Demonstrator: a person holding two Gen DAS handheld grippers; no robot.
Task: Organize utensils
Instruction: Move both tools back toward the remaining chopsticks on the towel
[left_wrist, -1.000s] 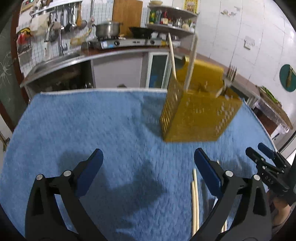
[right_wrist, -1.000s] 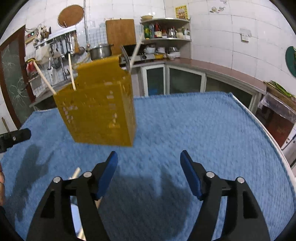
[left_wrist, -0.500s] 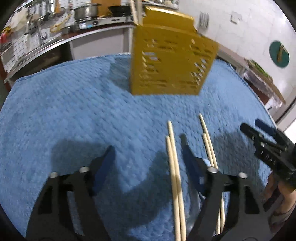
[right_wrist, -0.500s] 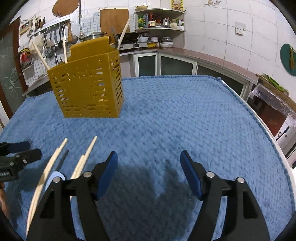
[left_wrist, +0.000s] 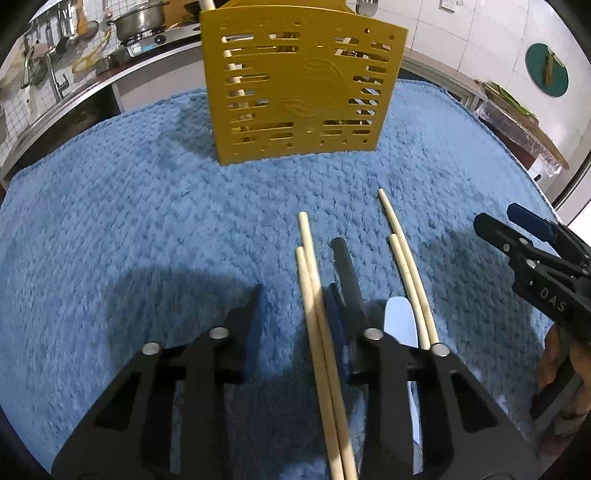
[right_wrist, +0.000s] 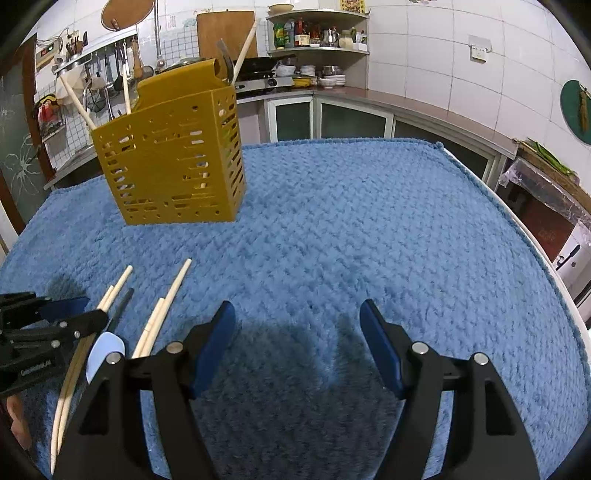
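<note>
A yellow slotted utensil holder (left_wrist: 303, 92) (right_wrist: 173, 166) stands on the blue towel (left_wrist: 110, 221) with chopsticks and metal utensils in it. In front of it lie a pair of pale chopsticks (left_wrist: 314, 291) (right_wrist: 114, 291), a second pair (left_wrist: 406, 266) (right_wrist: 166, 306), and a black-handled tool (left_wrist: 345, 269) with a light blue blade (left_wrist: 397, 321). My left gripper (left_wrist: 295, 321) (right_wrist: 55, 317) is low over the first pair and its jaws are closing. The sticks lie between them against the right pad, with a gap to the left pad. My right gripper (right_wrist: 299, 332) (left_wrist: 532, 251) hovers open and empty.
The towel covers a round table whose edge (right_wrist: 535, 236) curves along the right. Behind it runs a kitchen counter with a stove and a pot (left_wrist: 140, 18), a sink, hanging tools and a corner shelf (right_wrist: 317, 37). A person's hand (left_wrist: 554, 369) holds the right gripper.
My left gripper has dropped toward the towel and moved over the first chopstick pair, and its jaws have narrowed from wide apart. The right gripper has sunk slightly, still open.
</note>
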